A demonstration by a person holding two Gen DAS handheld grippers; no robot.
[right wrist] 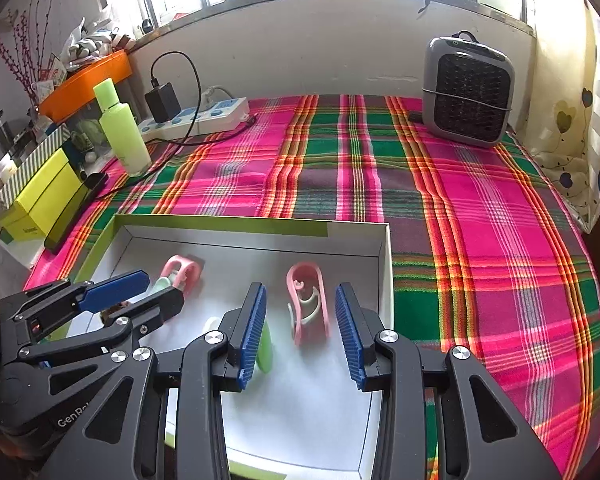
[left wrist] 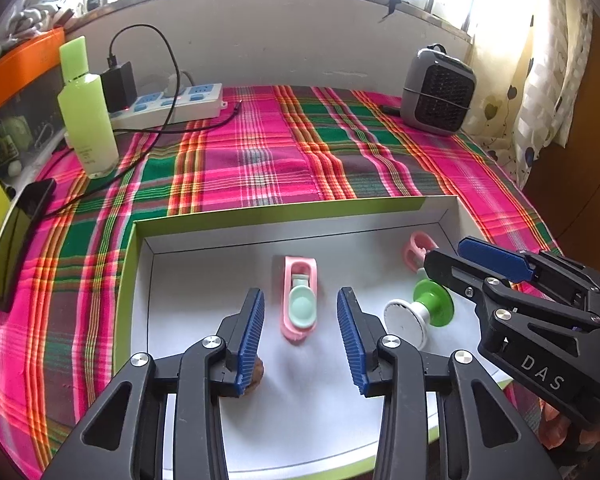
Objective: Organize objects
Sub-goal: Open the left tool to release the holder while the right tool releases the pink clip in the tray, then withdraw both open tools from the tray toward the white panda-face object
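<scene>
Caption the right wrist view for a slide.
Open right hand-held gripper above a pink clip inside the white box, left hand-held gripper alongside.

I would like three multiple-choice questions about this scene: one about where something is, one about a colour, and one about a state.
1. Where does the pink clip with the mint pad lie?
A. on the plaid cloth
B. inside the white box
C. on the windowsill

2. What colour is the tall bottle beside the power strip?
A. light green
B. orange
C. blue

3. How do the fingers of the left gripper stand?
A. shut on the clip
B. shut on nothing
C. open, holding nothing

Answers:
1. B: the clip rests on the floor of the white box, within its walls.
2. A: its body and cap are both pale green.
3. C: the two blue pads stand wide apart, with the clip lying untouched beyond them.
</scene>
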